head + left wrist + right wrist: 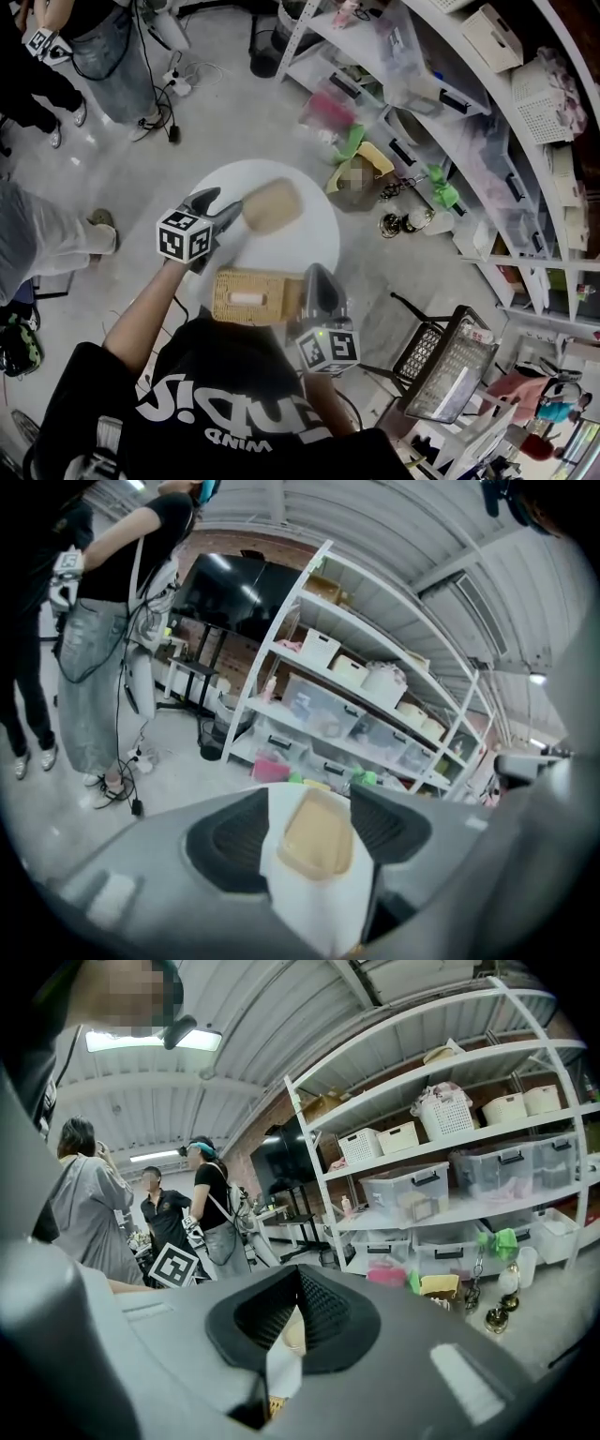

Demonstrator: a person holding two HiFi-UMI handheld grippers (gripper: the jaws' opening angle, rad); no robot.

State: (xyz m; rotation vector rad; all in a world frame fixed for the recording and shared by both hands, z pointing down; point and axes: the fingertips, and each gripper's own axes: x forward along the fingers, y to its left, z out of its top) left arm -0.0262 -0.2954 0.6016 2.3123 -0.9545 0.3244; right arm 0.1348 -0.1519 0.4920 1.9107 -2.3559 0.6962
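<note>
A round white table (323, 234) carries a tan oblong container (271, 204) at its far side and a wicker tissue box (255, 295) at its near edge. My left gripper (221, 208) hovers just left of the tan container, open. In the left gripper view the container (319, 832) lies on the white top ahead of the left gripper (309, 796), between the jaws and not gripped. My right gripper (315, 277) sits over the right end of the wicker box. In the right gripper view the right gripper (298, 1281) is shut, its pads meeting in a narrow V with nothing held.
White shelving (441, 84) with plastic bins runs along the right. A yellow box (366, 169) and brass ornaments (408, 223) lie on the floor by it. A wire basket (450, 366) stands near right. People (103, 47) and cables (173, 84) are at the far left.
</note>
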